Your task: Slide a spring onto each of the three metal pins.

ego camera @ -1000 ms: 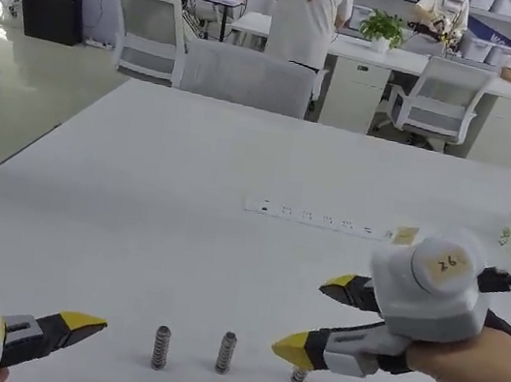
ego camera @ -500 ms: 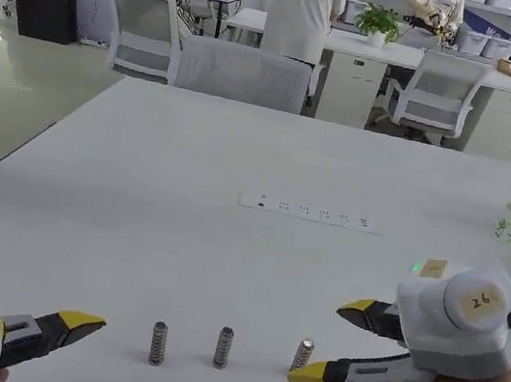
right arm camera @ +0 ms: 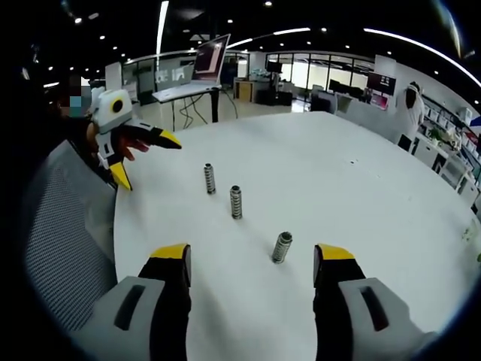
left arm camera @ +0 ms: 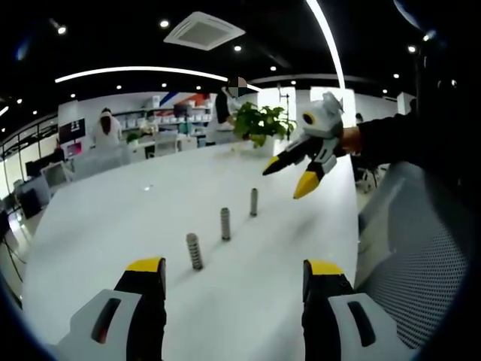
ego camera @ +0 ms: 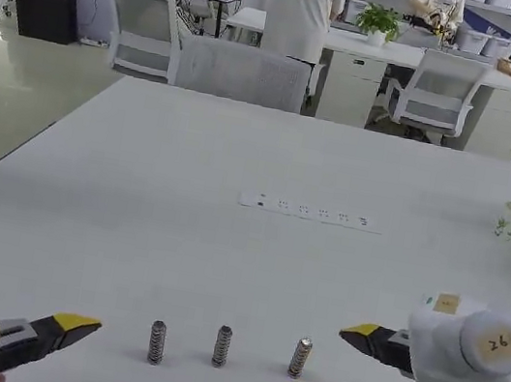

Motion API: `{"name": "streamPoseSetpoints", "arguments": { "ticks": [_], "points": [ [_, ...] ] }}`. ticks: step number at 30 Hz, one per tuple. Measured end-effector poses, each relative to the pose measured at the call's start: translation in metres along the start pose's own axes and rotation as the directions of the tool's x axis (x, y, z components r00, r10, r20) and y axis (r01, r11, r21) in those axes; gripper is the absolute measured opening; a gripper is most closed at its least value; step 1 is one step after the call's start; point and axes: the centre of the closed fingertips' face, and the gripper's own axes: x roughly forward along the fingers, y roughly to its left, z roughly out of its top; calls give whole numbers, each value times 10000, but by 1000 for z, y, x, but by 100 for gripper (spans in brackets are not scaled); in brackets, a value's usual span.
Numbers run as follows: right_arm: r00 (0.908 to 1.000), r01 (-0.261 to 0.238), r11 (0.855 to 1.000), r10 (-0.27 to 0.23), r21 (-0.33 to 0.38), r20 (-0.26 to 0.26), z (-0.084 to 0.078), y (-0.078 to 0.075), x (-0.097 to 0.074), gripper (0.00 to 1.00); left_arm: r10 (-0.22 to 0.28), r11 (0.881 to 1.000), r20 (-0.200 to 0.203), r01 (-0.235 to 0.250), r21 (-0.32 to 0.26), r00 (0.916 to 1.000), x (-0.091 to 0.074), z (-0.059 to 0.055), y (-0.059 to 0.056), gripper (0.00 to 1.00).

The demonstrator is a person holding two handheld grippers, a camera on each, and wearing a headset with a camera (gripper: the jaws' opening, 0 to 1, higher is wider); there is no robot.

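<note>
Standing in a row across the lower middle of the head view, three springs rise from the white worktop (ego camera: 243,150): the leftmost spring (ego camera: 156,342), the middle spring (ego camera: 222,346) and the rightmost spring (ego camera: 300,357), each apart from its neighbour. The first two are upright; the rightmost leans slightly and shows a shiny metal tip at its top. Whether a pin runs inside the other two cannot be told. The right tool (ego camera: 322,369), at the lower right of that frame, has its yellow-tipped jaws spread wide and holds nothing; it is near the rightmost spring without touching it. In the left gripper view, the left tool (left arm camera: 234,267) also has its jaws wide apart and empty, with the row of springs ahead of them. A white power strip (ego camera: 309,212) lies on the worktop higher in the head view's frame, well apart from the springs.
</note>
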Motion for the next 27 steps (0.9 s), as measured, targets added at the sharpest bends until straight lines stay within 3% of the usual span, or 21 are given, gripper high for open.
{"name": "streamPoseSetpoints", "arguments": {
  "ticks": [27],
  "points": [
    [9992,211,9969,-236,763,317,-24,8,-8,68,269,9984,146,-261,-492,9995,-1,-6,4,72]
  ]
}}
